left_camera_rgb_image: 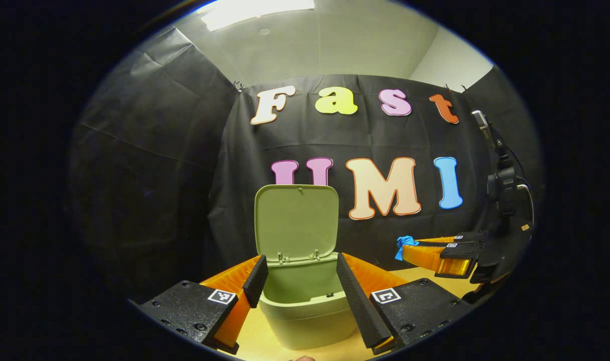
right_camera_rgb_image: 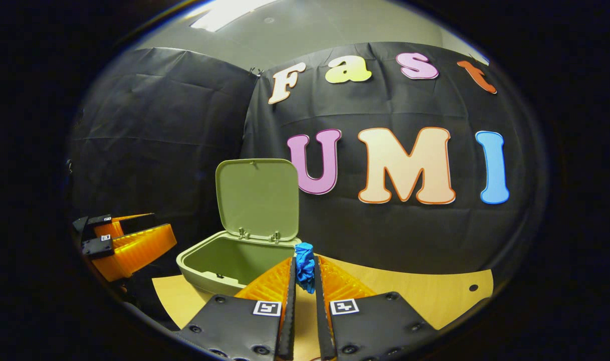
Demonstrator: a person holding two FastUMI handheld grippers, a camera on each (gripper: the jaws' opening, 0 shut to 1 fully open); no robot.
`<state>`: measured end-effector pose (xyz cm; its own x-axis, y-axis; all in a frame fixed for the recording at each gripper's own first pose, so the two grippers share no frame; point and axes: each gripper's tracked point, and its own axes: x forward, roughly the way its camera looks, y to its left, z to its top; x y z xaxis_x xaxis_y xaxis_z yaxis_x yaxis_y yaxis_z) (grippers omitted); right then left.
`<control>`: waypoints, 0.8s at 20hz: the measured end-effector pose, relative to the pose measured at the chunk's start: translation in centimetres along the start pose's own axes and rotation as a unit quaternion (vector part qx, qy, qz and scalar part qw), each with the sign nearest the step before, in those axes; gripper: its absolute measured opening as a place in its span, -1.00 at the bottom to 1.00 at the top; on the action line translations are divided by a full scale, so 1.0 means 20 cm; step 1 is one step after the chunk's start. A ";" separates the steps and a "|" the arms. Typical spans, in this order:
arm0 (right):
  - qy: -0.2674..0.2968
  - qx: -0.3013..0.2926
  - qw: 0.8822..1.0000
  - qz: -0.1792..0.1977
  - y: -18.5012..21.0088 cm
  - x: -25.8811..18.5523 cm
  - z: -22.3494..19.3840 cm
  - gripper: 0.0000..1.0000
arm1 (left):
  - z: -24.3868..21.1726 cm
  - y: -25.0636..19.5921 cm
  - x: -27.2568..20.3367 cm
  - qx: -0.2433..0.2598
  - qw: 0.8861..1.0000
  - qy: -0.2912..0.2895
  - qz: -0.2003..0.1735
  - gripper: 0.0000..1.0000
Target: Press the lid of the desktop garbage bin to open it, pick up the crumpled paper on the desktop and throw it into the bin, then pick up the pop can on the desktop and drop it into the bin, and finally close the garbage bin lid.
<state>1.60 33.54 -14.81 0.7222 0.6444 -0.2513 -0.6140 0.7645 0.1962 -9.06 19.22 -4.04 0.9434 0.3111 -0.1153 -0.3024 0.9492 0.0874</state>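
A pale green desktop garbage bin stands on a light wooden desktop, its hinged lid already swung up and standing nearly upright at the back edge, inner face toward the cameras, leaving the mouth open toward the ceiling. The bin's long axis runs side to side as seen in the right gripper view. In the left gripper view, the left gripper has its fingers spread wide with nothing between them, framing the bin just ahead, probably waiting out of the way. In the right gripper view, the right gripper is pressed together on a blue crumpled paper, which sticks up from between the fingertips as a tall, narrow wad, long axis roughly vertical. It is held above the desktop, just beside the bin's right rim, apparently lifted for carrying over the opening. The pop can cannot be made out
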 end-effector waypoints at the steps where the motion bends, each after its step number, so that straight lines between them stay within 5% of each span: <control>1: 0.000 -0.001 1.000 0.003 0.04 0.03 -0.01 -0.58 | -0.01 0.03 0.00 0.001 1.000 0.002 0.000 0.62; 9: 0.017 -0.014 1.000 0.012 0.27 0.24 -0.16 -0.55 | -0.07 0.20 0.05 0.004 1.000 0.011 0.000 0.66; 10: 0.021 -0.017 1.000 0.016 0.30 0.24 -0.18 -0.36 | -0.07 0.21 0.05 0.004 1.000 0.012 0.000 0.66; 13: 0.013 -0.024 1.000 0.003 0.30 0.25 -0.18 0.99 | -0.08 0.23 0.06 0.002 1.000 0.010 -0.002 0.63; 16: -0.012 -0.030 0.999 -0.010 0.28 0.20 -0.11 0.99 | -0.07 0.21 0.08 0.001 1.000 0.006 -0.007 0.63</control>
<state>0.36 40.30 -16.84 0.7418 0.6296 -0.2310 -0.6168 0.7757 0.1333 -8.96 23.74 -5.22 0.9457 0.2989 -0.1278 -0.2896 0.9532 0.0868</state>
